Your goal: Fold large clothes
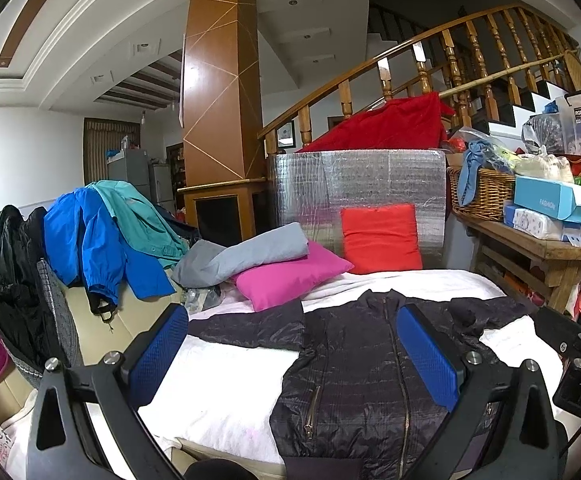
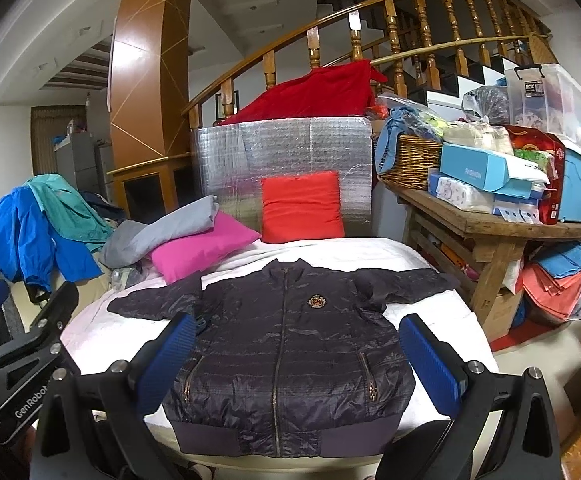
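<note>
Tongs: two; left tongs and right tongs both spread apart, holding nothing.
Jacket: one, dark, flat on the bed, ahead between the right tongs' fingers.
Cushions beyond: two, pink cushion, red cushion.

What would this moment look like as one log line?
phase: pre-fold | jacket: flat, zipped, sleeves spread | left gripper: open, empty | right gripper: open, empty
</note>
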